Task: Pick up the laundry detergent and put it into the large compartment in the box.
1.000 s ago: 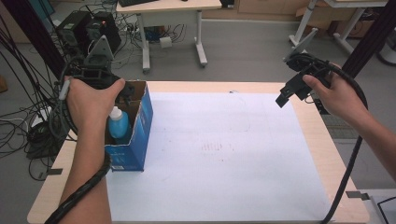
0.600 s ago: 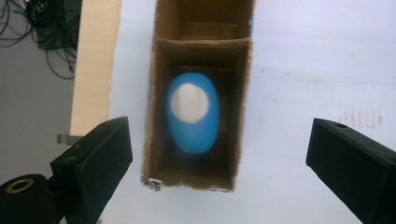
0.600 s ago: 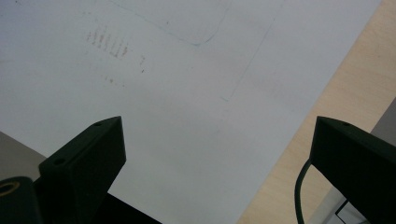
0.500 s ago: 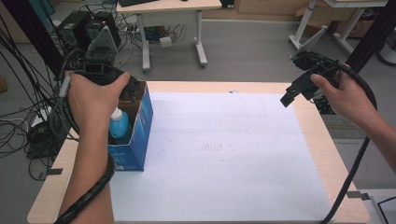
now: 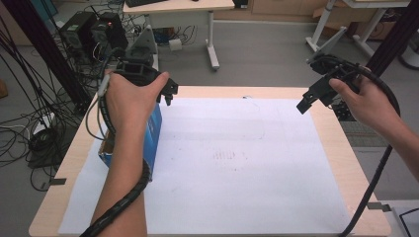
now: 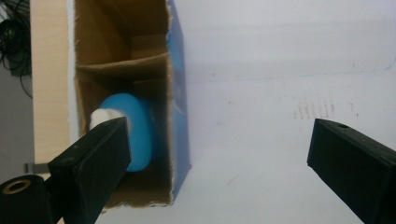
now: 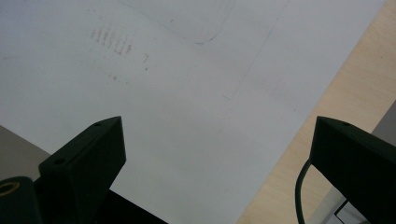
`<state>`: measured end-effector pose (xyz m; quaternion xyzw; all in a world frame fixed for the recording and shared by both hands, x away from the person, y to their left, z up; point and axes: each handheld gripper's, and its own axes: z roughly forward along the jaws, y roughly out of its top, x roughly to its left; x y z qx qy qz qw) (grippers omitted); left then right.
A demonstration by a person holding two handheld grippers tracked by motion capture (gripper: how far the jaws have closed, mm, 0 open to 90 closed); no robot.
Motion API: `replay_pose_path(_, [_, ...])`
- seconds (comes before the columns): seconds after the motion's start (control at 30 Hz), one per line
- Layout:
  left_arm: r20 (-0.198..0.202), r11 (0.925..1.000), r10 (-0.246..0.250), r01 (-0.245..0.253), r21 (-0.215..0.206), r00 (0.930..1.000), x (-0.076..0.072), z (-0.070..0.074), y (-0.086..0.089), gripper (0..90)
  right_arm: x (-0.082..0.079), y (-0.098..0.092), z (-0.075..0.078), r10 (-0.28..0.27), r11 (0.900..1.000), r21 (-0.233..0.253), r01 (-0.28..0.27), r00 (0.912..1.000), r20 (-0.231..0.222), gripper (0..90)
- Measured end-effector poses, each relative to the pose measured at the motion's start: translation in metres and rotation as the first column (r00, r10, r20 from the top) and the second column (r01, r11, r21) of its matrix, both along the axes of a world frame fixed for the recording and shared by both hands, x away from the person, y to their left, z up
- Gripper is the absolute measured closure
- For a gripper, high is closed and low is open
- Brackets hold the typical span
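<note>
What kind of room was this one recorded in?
Probably a lab or workshop: desks on a grey floor, cable bundles beside electronics boxes, and a paper-covered wooden table.

- Even, soft indoor light falls on the white sheet [image 5: 237,158] from overhead; shadows are faint, with no hard glare.
- In the left gripper view, the black jaws are blurred and the cardboard box [image 6: 122,65] is dim inside.
- The right gripper view is darker and greyish, jaws soft-edged.

White paper sheet [image 5: 237,163] covers the wooden table [image 5: 341,163]; cables [image 5: 29,123] trail left.
</note>
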<state>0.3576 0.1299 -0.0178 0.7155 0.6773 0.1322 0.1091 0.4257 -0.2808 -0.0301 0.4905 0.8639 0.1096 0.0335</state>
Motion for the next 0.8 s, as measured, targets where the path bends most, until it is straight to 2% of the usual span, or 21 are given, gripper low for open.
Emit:
replay_pose_path(0.47, [-0.042,0.9984,-0.054,0.055,0.014,0.9977,0.018,-0.011,-0.02,6.3,0.006,0.005,-0.004,0.003,1.0,-0.015,-0.003,1.0,-0.008,3.7])
replay_pose_path(0.8, [-0.04,0.998,-0.061,0.061,0.013,0.9973,0.017,-0.012,-0.021,6.3,0.006,0.005,-0.005,0.001,1.0,-0.02,-0.002,1.0,-0.009,3.7])
